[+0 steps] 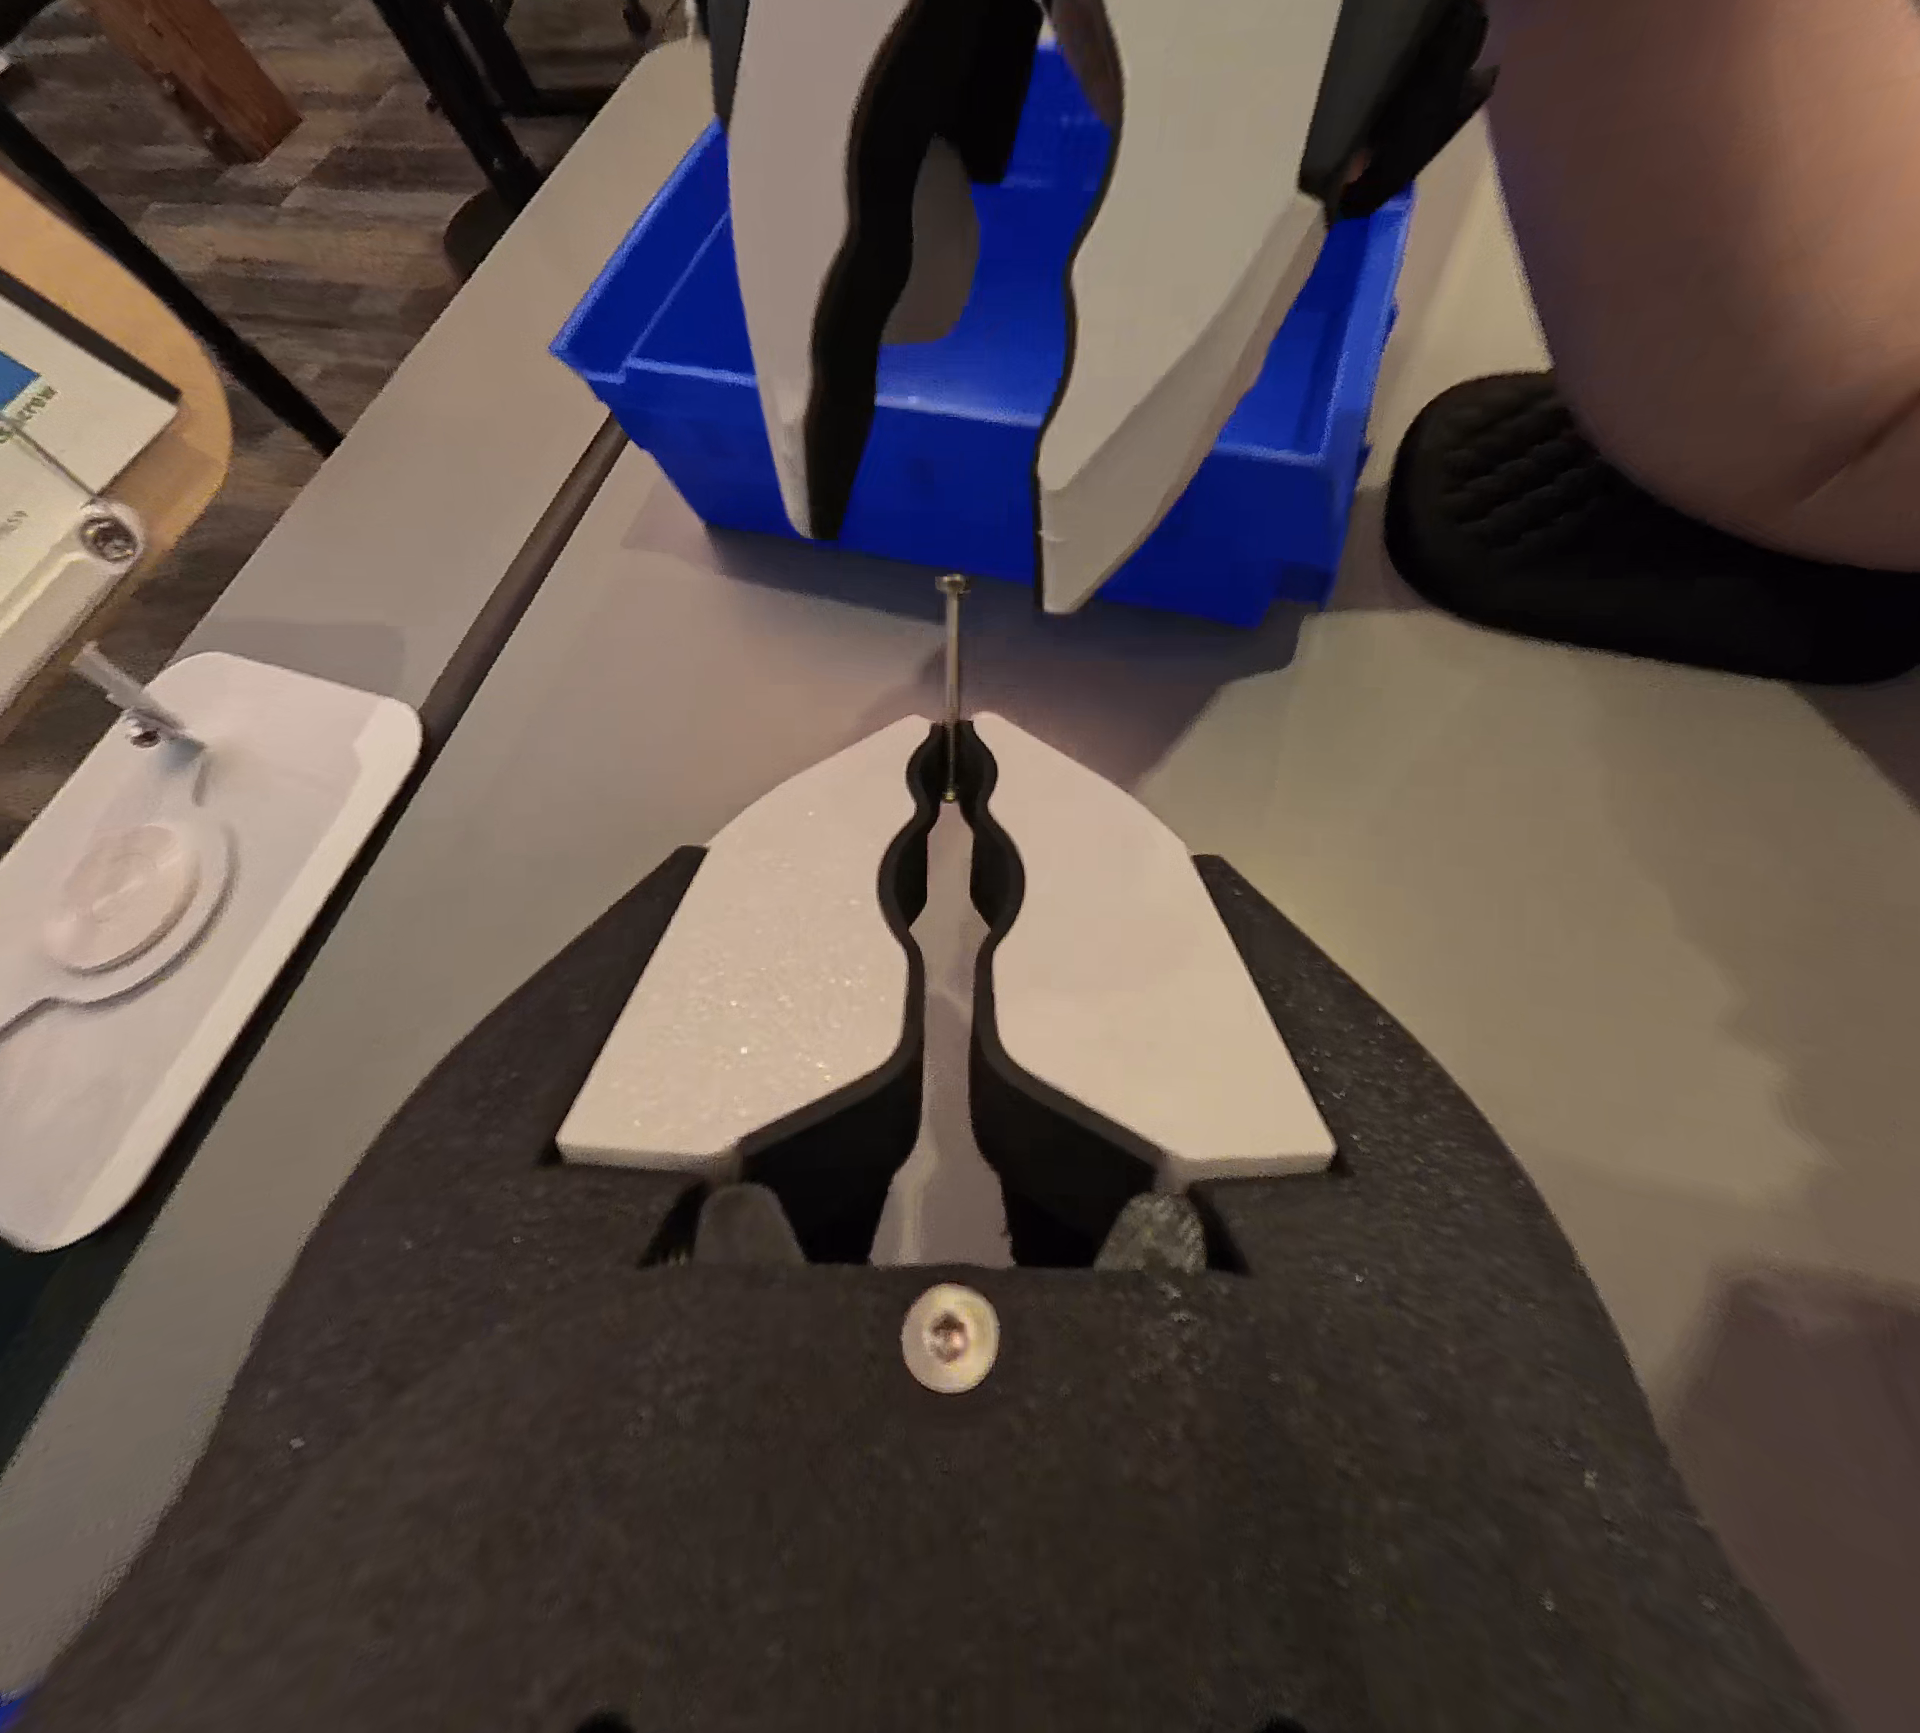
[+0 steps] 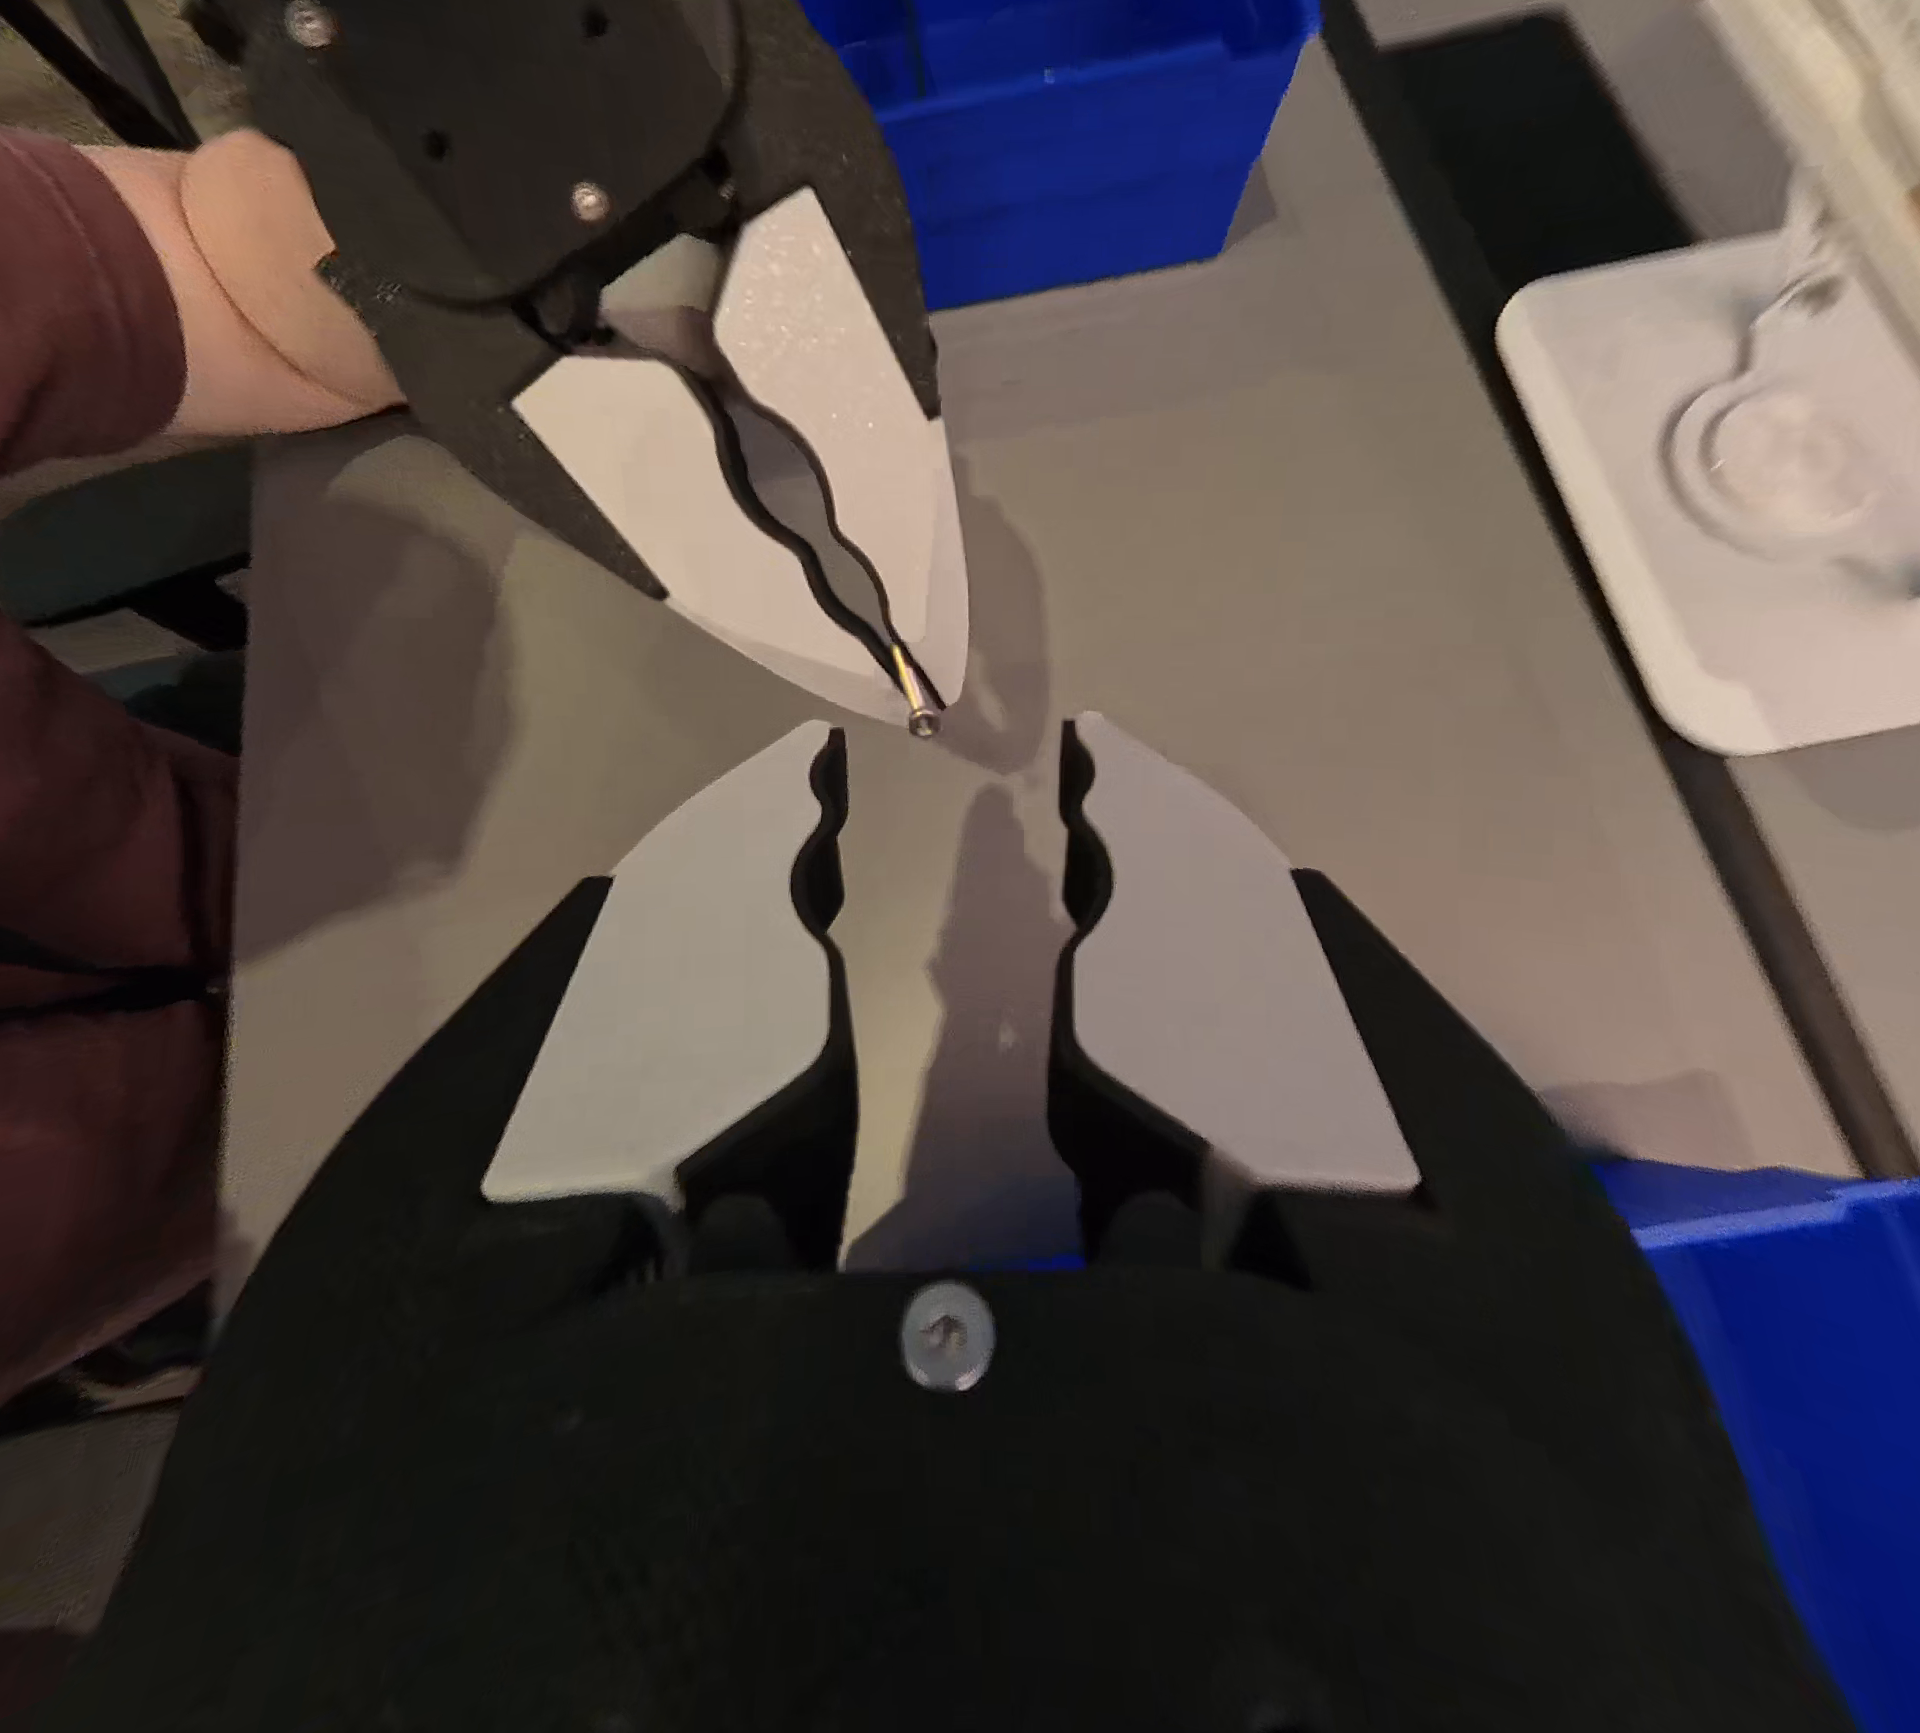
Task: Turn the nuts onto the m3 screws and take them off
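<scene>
In the left wrist view we see our left gripper (image 1: 954,725) with its fingers together, clamped on a thin screw (image 1: 952,655). The screw stands out forward from the tips, with its head at the far end, above the grey bench (image 1: 1455,904). Opposite it hangs the right gripper (image 1: 940,566), fingers apart, its tips just beyond the screw head, one on each side, not touching it. Behind it stands a blue bin (image 1: 935,457). At the right a forearm rests on a black pad (image 1: 1558,540). At the left a white plate (image 1: 208,904) lies on the next surface.

The right wrist view shows the same meeting from the other side. Here the right gripper (image 2: 951,738) is in front, its fingers wide apart with nothing between them. The left gripper (image 2: 920,707) comes in from the upper left, held by a hand (image 2: 260,301) in a dark red sleeve, and the screw (image 2: 916,704) points its head toward the camera. Only this view shows the dividers inside the blue bin (image 2: 1091,125) and a second blue bin (image 2: 1787,1371) at the lower right. The white plate (image 2: 1662,488) lies at the right.

We cannot make out a nut in either view.
</scene>
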`<action>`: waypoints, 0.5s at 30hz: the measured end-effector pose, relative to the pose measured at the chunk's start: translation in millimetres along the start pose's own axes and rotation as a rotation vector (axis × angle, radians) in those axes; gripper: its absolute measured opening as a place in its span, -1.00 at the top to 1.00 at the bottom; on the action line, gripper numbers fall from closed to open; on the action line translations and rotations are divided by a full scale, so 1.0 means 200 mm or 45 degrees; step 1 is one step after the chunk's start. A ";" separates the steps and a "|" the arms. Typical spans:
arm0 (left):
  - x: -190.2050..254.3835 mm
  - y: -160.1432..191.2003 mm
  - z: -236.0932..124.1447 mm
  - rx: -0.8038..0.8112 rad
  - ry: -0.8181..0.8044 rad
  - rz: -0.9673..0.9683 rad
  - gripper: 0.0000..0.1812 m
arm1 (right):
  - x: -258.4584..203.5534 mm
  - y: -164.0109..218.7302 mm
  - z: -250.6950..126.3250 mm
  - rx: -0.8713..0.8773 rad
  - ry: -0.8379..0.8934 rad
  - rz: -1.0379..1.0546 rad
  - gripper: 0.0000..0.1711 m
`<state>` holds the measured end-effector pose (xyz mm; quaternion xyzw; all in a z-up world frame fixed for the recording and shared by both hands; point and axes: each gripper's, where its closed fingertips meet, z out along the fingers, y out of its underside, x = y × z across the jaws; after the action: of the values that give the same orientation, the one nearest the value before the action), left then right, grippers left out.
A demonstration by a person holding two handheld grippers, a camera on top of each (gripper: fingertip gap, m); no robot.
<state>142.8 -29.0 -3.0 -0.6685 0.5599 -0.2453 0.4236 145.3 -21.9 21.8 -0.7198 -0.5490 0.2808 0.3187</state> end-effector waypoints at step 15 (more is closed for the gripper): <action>0.06 -0.29 -0.20 0.657 0.313 -0.174 0.98 | -0.21 -0.28 -0.23 0.583 -0.149 -0.415 0.47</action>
<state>145.6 -51.6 64.0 -0.5402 0.4798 -0.4868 0.4909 134.8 -57.5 96.7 -0.5139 -0.5972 0.3835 0.4818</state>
